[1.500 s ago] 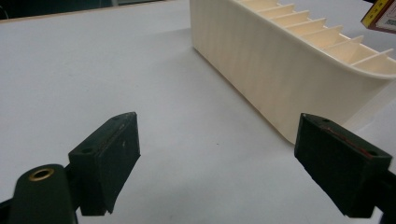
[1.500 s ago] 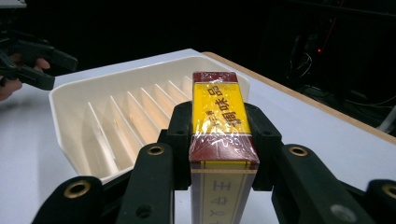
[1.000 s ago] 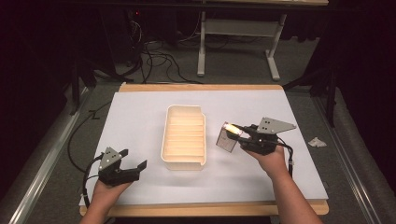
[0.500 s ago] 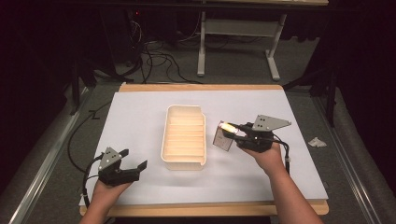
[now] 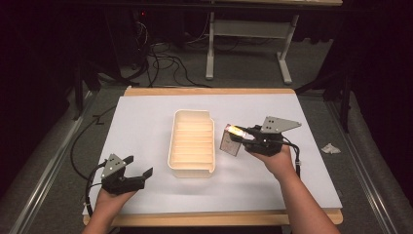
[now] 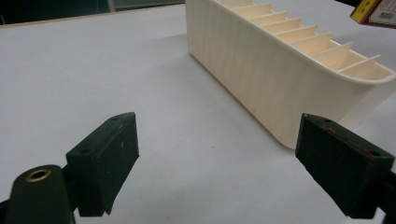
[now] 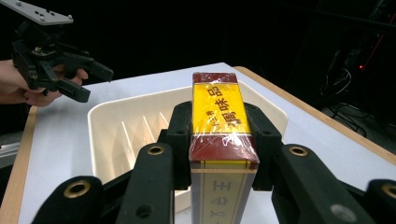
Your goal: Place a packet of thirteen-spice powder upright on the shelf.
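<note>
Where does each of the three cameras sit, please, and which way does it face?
High view: above the person's side, facing forward and down on the table; both forearms show.
Left gripper view: on the left gripper, along open jaws toward the slotted tray.
Right gripper view: on the right gripper, jaws clamping the yellow box.
All share the tray.

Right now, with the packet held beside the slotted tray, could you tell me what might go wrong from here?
1. The right gripper clamps the wrapped packet near one end; the glossy film might let it slip or tilt.
2. The cream tray has narrow slots between thin dividers; a slightly skewed packet could catch on one.
3. The left gripper sits open, apart from the tray, so a nudge may slide the tray across the white table.
</note>
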Available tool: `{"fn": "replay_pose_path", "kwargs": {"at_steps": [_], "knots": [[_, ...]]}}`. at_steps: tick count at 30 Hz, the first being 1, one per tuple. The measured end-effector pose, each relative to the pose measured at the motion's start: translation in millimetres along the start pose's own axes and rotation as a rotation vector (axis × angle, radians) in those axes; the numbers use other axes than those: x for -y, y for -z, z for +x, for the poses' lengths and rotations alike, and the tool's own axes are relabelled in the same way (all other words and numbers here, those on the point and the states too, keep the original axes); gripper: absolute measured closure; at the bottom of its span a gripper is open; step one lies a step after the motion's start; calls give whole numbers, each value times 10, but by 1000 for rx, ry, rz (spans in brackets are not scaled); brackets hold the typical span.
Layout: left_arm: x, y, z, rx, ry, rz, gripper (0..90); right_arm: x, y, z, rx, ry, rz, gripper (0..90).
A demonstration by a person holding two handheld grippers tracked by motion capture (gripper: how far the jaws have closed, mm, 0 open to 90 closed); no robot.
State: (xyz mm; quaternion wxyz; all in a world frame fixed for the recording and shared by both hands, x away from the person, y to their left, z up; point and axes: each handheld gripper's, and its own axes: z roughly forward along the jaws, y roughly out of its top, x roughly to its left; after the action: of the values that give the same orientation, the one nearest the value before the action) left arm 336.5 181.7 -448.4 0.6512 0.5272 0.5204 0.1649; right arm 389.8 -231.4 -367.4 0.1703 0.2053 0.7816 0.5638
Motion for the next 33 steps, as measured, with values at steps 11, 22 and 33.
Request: {"fn": "replay_pose_path", "kwargs": {"at_steps": [11, 22, 33], "knots": [[4, 0, -5, 7, 2, 5, 137, -63, -35, 12, -21, 11, 19, 687], [9, 3, -5, 13, 2, 12, 136, -96, -115, 44, -67, 15, 20, 687], [12, 15, -30, 30, 8, 12, 138, -155, -194, 119, -114, 40, 17, 687]]}}
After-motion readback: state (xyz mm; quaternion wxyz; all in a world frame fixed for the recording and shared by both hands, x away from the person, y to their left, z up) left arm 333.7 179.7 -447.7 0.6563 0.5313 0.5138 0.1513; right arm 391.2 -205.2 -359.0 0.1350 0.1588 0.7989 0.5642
